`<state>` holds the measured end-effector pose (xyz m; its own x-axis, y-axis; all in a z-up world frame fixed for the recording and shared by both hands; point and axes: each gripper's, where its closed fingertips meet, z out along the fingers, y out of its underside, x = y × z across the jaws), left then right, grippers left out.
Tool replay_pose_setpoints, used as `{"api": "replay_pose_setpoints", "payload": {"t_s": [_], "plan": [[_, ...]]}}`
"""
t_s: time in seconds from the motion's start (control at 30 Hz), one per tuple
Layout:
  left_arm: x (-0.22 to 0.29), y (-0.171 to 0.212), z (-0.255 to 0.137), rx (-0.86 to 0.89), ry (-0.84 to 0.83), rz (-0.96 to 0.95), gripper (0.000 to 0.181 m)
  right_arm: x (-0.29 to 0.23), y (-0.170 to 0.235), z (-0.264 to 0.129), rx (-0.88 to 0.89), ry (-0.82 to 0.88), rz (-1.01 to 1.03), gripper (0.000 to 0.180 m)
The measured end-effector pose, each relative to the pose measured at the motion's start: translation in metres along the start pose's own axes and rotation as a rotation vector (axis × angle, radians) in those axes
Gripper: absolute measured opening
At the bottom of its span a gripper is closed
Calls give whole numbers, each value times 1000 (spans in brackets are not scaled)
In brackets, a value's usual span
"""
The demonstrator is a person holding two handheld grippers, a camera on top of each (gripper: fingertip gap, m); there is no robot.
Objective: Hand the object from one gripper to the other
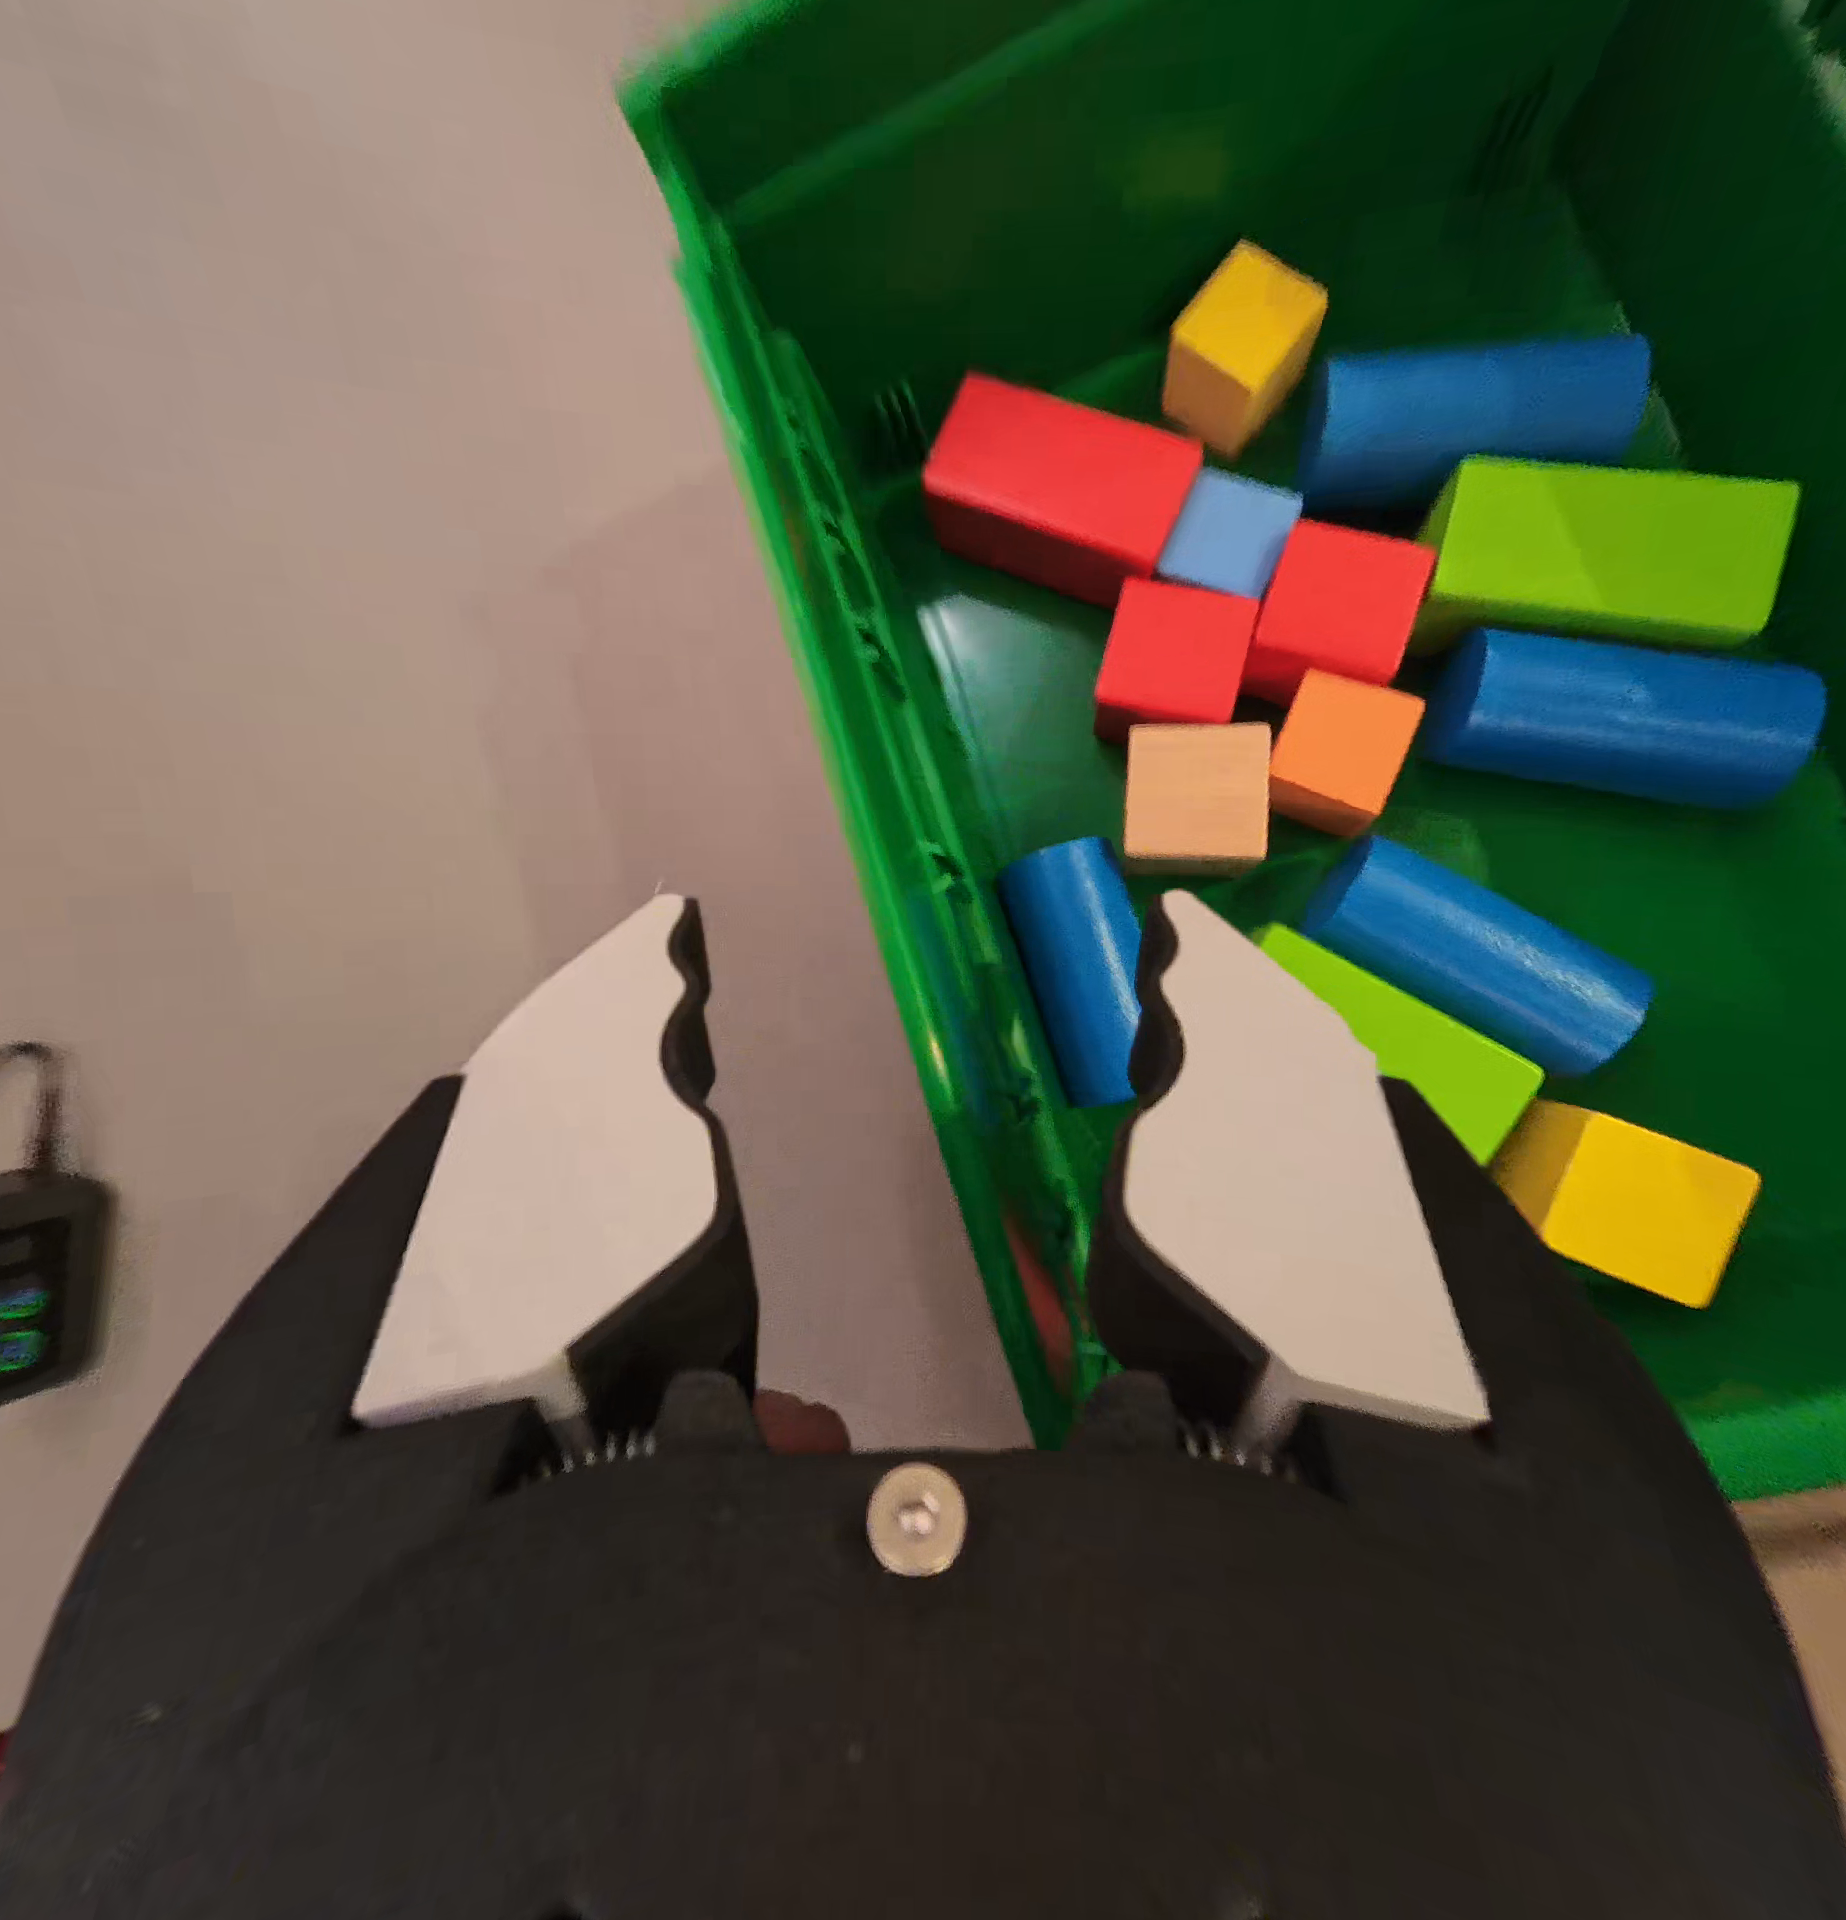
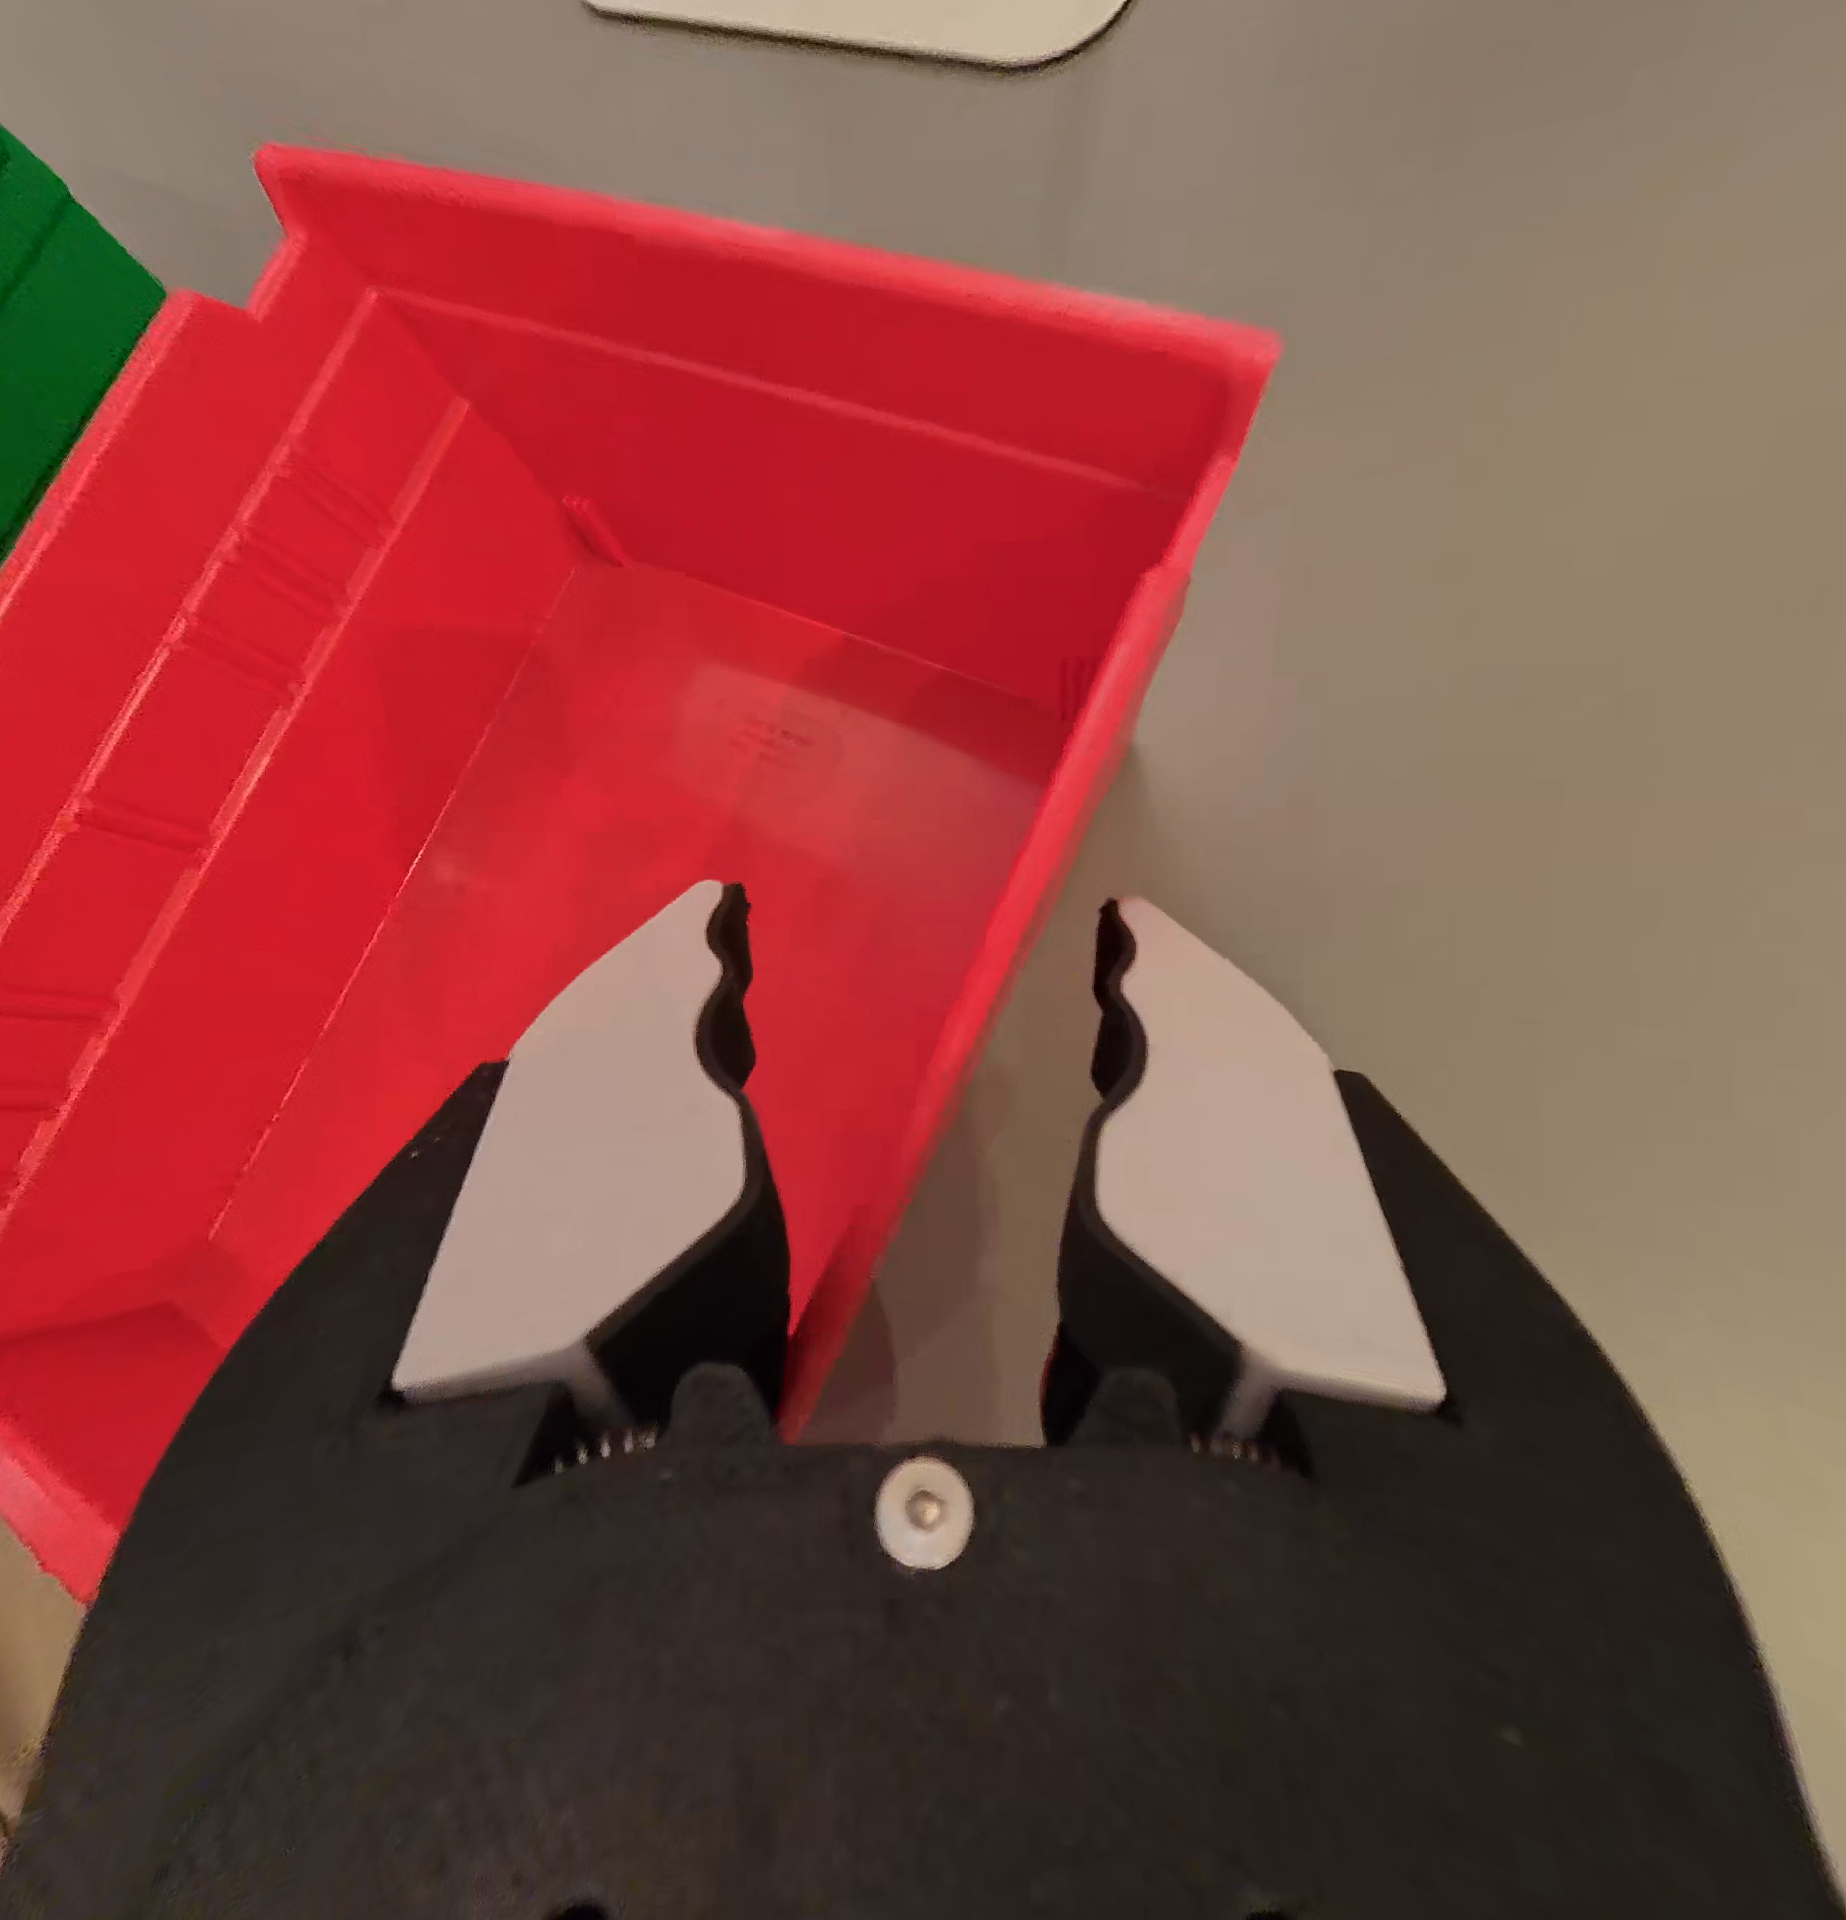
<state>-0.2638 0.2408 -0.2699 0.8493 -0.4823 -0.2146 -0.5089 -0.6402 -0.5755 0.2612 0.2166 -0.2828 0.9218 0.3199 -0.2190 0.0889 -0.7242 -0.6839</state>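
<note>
In the left wrist view, a green bin point(image 1: 857, 665) holds several wooden blocks: red blocks point(image 1: 1054, 478), blue cylinders point(image 1: 1470, 405), green blocks point(image 1: 1615, 540), yellow blocks point(image 1: 1241, 343), an orange cube point(image 1: 1345, 748) and a plain wood cube point(image 1: 1194, 795). My left gripper point(image 1: 924, 914) is open and empty, above the bin's left rim; a short blue cylinder point(image 1: 1070, 966) lies just beside its right finger. In the right wrist view, my right gripper point(image 2: 919, 904) is open and empty, above the right wall of an empty red bin point(image 2: 690, 416).
A small black device with a lit screen point(image 1: 20, 1288) lies at the left on the grey table point(image 1: 327, 520). The green bin's corner point(image 2: 25, 343) shows left of the red bin. A pale flat object point(image 2: 857, 21) lies at the far table edge. The left gripper is farther from the pale flat object point(image 2: 857, 21), some 45 cm, than the right, some 35 cm.
</note>
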Motion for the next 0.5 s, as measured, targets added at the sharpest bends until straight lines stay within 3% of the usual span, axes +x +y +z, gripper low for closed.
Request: {"api": "replay_pose_setpoints", "payload": {"t_s": [0.07,0.2,0.37,0.5], "plan": [[-6,-18,-15,76,-67,49,81,5,-9,-9,43,37,-12,64],[47,-46,-34,171,96,191,73,9,-26,-28,125,119,-54,65],[123,-39,-10,4,221,315,78,12,-27,-32,149,158,-72,63],[162,-19,12,-166,313,246,76,17,-31,-41,192,183,-67,63]]}}
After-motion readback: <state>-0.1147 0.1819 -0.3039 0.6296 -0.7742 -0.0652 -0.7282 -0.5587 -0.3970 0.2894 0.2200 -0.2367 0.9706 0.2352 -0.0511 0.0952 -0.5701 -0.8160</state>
